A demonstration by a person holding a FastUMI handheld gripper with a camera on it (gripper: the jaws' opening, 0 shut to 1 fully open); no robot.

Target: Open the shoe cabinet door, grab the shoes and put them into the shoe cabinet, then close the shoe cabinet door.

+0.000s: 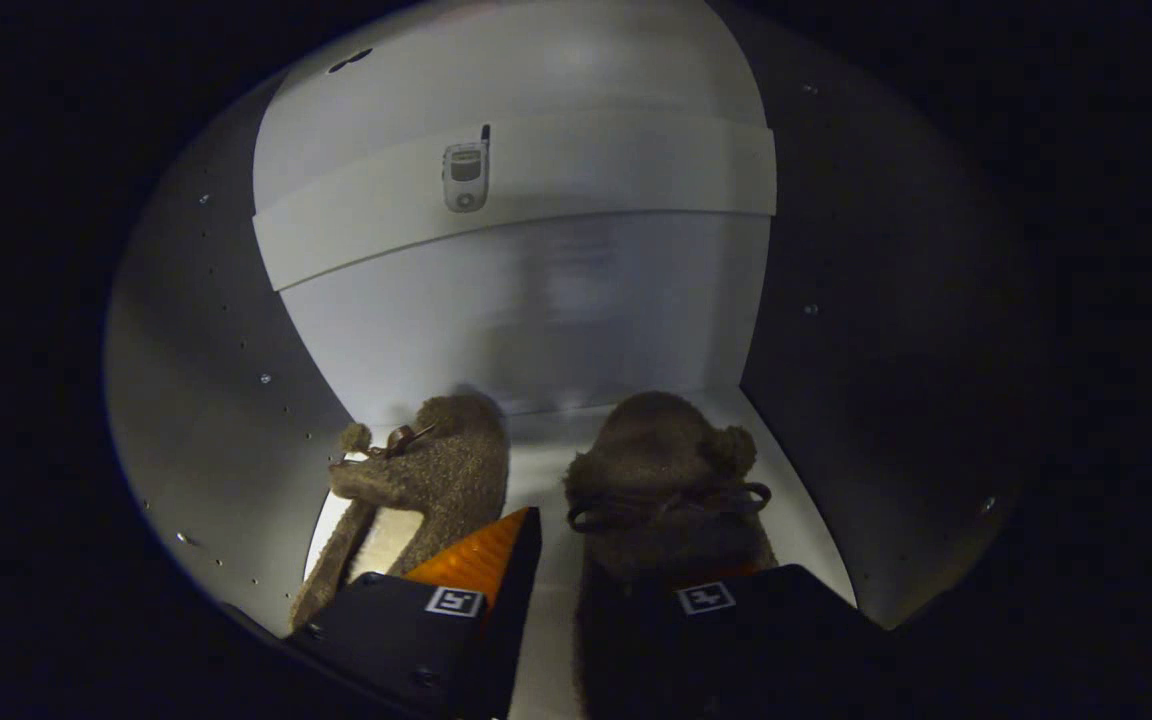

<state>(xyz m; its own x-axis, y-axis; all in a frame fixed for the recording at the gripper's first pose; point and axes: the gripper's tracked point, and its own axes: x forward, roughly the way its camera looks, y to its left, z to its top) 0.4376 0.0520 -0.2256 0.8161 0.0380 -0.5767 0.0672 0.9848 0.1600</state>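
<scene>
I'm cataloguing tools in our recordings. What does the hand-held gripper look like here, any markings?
The hand-held gripper has two blocky, wedge-shaped fingers with dark housings. Each carries a small square white tag printed with a black pattern, one on either finger. The inner face of one finger is ribbed. No cables or sleeve can be seen.

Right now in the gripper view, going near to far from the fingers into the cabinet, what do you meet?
Open gripper → two fuzzy brown slippers on the cabinet floor, side by side → back wall → shelf edge higher up, with a small phone-like picture on it.
</scene>
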